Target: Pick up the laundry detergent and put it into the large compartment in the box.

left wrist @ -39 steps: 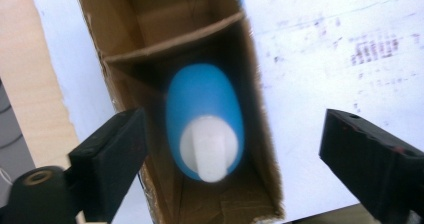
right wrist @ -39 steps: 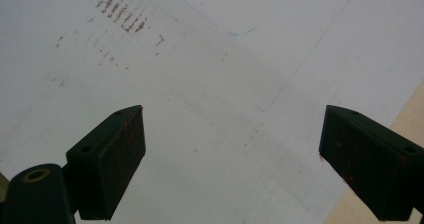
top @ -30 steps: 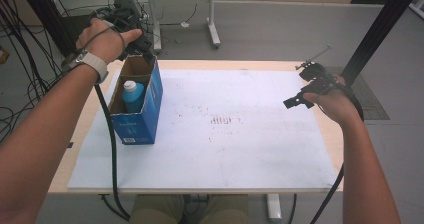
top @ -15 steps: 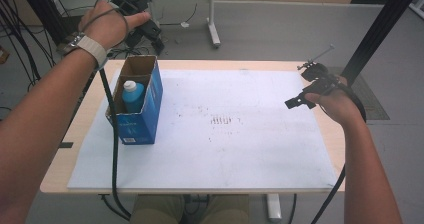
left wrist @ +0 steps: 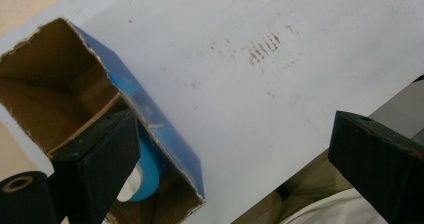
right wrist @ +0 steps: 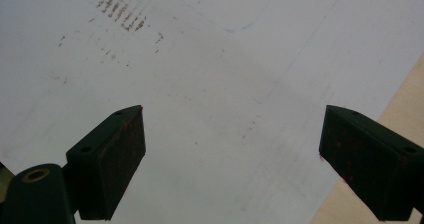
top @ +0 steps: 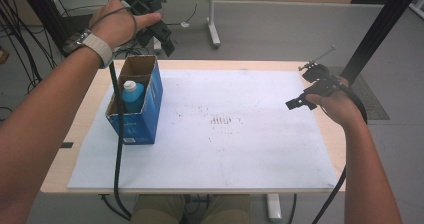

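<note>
Still at risk of snagging the blue box (top: pixel 136 111) with its trailing cable, left gripper (top: pixel 161 31) and right gripper (top: pixel 298 103) both gaping empty.

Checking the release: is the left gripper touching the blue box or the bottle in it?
Apart. High view: left gripper is raised beyond the blue box, clear of its rim and the bottle. Left gripper view: jaws wide open, nothing between them.
</note>
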### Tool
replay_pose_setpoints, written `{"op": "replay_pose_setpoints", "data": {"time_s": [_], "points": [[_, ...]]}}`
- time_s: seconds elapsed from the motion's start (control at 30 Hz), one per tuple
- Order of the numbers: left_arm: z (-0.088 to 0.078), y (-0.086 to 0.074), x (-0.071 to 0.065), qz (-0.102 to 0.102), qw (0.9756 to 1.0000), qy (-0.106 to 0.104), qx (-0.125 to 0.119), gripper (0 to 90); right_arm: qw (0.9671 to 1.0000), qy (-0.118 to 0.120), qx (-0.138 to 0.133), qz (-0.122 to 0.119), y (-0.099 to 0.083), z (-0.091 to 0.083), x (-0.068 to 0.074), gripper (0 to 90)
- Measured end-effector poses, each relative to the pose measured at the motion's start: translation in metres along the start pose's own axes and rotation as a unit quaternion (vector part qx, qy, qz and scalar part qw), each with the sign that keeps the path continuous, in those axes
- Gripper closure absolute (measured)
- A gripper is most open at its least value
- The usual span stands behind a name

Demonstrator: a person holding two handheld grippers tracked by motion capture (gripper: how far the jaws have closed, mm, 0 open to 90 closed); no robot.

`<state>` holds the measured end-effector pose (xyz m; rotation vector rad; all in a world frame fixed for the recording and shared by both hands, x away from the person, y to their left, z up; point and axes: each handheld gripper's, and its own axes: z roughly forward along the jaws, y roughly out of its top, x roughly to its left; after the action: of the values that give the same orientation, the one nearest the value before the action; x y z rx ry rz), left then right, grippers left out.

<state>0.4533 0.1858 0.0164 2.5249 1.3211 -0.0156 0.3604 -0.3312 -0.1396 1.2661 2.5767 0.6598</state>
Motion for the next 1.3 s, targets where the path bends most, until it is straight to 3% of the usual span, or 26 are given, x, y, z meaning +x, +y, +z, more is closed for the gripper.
{"op": "replay_pose_setpoints", "data": {"time_s": [0.23, 0.43, 0.73, 0.87, 0.97, 1.3], "points": [[0.004, 0.007, -0.011, 0.048, 0.9988, -0.004, 0.004, 6.9, 1.0000, -0.001, -0.001, 0.001, -0.002, -0.001, 0.001, 11.1], [0.011, 0.014, -0.020, 0.073, 0.9972, -0.001, 0.013, 7.0, 1.0000, -0.001, -0.003, 0.003, -0.006, -0.003, 0.003, 11.1], [0.022, 0.022, -0.030, 0.125, 0.9917, -0.019, 0.024, 7.0, 1.0000, -0.001, -0.003, 0.009, -0.012, -0.003, 0.004, 11.1], [0.029, 0.023, -0.032, 0.151, 0.9877, -0.032, 0.026, 6.9, 0.9999, -0.001, -0.003, 0.012, -0.013, -0.003, 0.005, 11.1], [0.036, 0.025, -0.033, 0.177, 0.9827, -0.042, 0.031, 7.0, 0.9999, -0.001, -0.003, 0.012, -0.014, -0.002, 0.005, 11.1], [0.057, 0.030, -0.034, 0.228, 0.9701, -0.065, 0.050, 7.0, 0.9999, 0.001, -0.002, 0.013, -0.012, 0.000, 0.006, 11.0]]}}
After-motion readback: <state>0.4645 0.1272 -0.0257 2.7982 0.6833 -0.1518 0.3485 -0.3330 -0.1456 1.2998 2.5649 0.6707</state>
